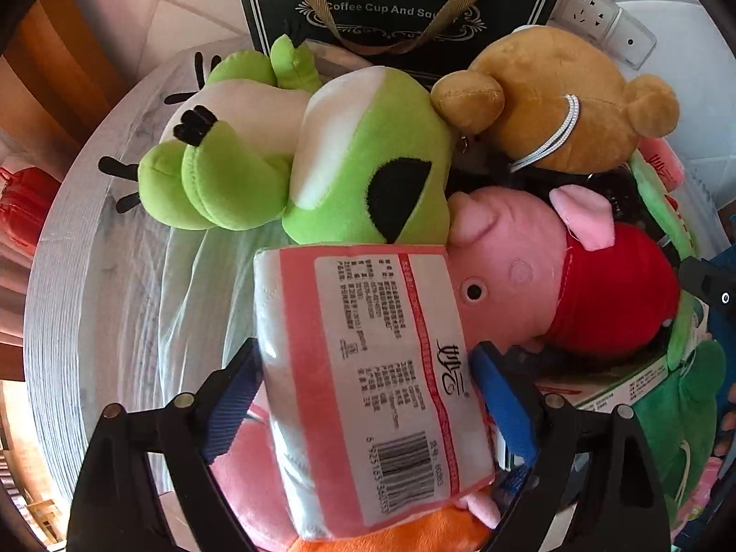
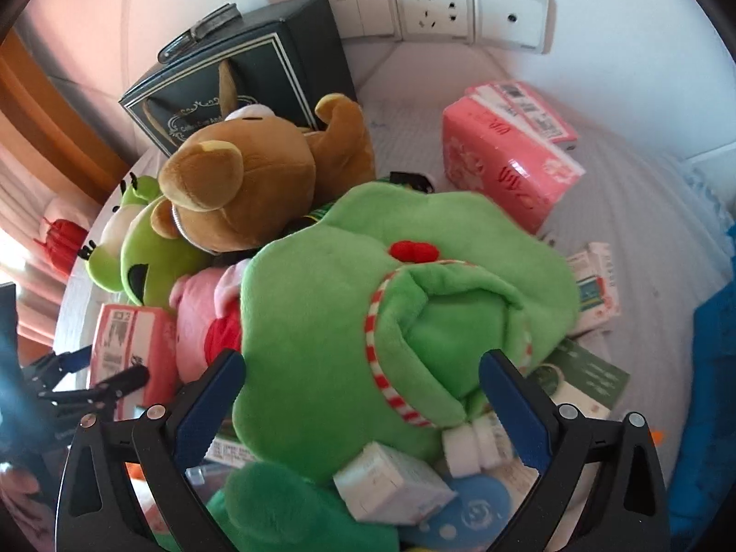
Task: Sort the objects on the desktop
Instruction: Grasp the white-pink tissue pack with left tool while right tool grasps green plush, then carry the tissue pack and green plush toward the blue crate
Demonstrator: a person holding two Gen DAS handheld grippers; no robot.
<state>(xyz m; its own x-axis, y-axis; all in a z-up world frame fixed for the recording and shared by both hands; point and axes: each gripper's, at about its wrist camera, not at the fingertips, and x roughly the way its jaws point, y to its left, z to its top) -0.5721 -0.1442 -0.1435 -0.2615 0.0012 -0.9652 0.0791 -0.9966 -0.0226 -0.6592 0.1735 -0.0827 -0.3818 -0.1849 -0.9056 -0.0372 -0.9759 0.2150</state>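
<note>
Tissue pack [image 1: 368, 382], pink and white wrapper, white label panel with a barcode near its lower end and columns of small print too fine to read; a large brush-style logo runs along the pink band. It lies between the fingers of the left gripper [image 1: 368, 407], whose jaws stand wide; the blue pads flank the wrapper on both sides, but whether they press on it I cannot tell.

Ahead of the left gripper:
- pink pig plush [image 1: 529, 276] with red dress, just beyond and right of the pack, touching it;
- lime-green frog plush [image 1: 285, 156], further ahead to the left;
- brown bear plush [image 1: 561, 101], ahead to the right, silver cord round its neck;
- dark gift box [image 1: 400, 4], farthest ahead, ornate white frame, gold ribbon handle, lettering "Coffee Cup And Sau…" partly covered by the ribbon;
- white power strip [image 1: 607, 23], beside the box at right.

Right gripper [image 2: 363, 407]: jaws wide open, nothing clamped; large green plush [image 2: 368, 313] with red-and-white striped trim and a red bow lies between and ahead of its fingers, pads apart from it.

Near the right gripper's fingertips: small white carton [image 2: 391, 483], white bottle [image 2: 478, 446], blue disc [image 2: 474, 510]. Well ahead to the right, a second pink tissue pack [image 2: 506, 165], red lettering unreadable. All rest on a round white table [image 2: 621, 184].
</note>
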